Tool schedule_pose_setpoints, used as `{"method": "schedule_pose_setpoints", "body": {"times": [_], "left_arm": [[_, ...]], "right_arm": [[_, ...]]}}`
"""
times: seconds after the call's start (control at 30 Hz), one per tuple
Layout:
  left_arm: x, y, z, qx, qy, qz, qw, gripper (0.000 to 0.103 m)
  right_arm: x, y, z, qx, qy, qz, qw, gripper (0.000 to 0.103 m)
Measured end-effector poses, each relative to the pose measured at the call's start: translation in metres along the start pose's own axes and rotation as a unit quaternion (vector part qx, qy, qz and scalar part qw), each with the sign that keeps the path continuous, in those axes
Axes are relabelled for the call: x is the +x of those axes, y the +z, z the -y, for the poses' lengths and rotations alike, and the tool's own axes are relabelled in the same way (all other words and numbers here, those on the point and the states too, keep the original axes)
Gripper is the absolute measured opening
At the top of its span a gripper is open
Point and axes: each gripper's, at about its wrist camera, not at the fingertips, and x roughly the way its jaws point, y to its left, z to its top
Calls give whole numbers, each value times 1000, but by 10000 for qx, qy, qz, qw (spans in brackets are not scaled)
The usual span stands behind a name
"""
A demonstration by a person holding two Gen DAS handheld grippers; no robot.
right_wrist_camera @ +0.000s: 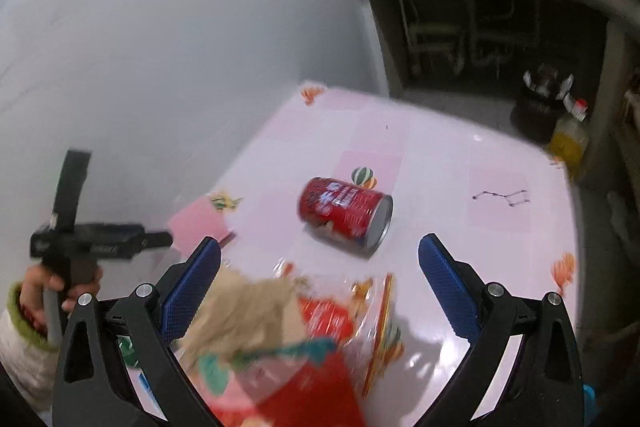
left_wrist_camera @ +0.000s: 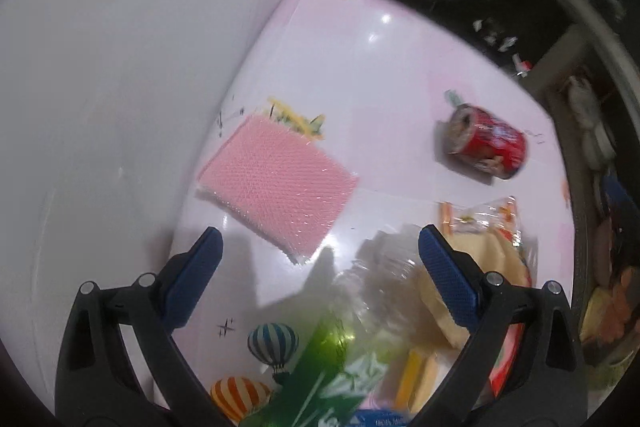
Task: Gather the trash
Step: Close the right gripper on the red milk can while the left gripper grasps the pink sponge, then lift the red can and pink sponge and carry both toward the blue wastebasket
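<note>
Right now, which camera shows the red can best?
The right wrist view: the red can lies on its side mid-frame, unobstructed, label and metal end visible. The left wrist view shows it smaller, off to the right.

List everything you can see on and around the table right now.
can: 1, red, on its side mid-table
sponge pack: 1, pink, by the wall edge
wrappers: a blurred heap, red, orange, clear, near edge
bottle: 1, clear with green label, lying near edge
table: 1, pink with balloon prints
oil bottle: 1, yellow, on floor beyond table
left gripper: open, over the bottle
right gripper: open, over the wrappers
hand: 1, holding the left gripper's handle
</note>
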Motion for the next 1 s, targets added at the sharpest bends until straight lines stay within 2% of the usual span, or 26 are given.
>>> {"method": "schedule_pose_setpoints", "body": {"times": [0.13,0.23,0.3,0.47,0.53,0.7,0.77,0.8,0.87,0.93,1.0], "left_arm": [[28,13,-11,-288,231,-379,9986,94],[43,22,-15,-377,318,-545,9973,94],[51,27,-17,-443,354,-603,9966,94],[62,37,-20,-473,404,-632,9961,94],[65,39,-21,-451,404,-624,9962,94],[65,44,-17,-449,312,-627,9965,94],[64,45,-18,-468,248,-599,9968,94],[63,46,-19,-487,200,-579,9969,94],[61,45,-22,-514,131,-534,9972,94],[58,45,-23,-517,79,-474,9975,94],[54,43,-25,-531,1,-420,9977,94]], "right_arm": [[44,26,11,-53,191,-308,9993,97],[72,39,1,-585,228,-502,9968,97],[89,45,-9,-1070,64,-671,9920,97],[129,57,-25,-1913,-168,-1286,9729,97],[146,58,-34,-2300,-276,-1604,9595,97],[174,53,-41,-2778,-495,-2235,9330,96],[181,48,-41,-2946,-656,-2444,9215,87],[183,47,-41,-2951,-677,-2502,9196,79],[183,47,-37,-2874,-706,-2533,9210,68],[179,53,-30,-2670,-745,-2388,9307,68],[166,58,-19,-2392,-655,-2118,9453,68]]}}
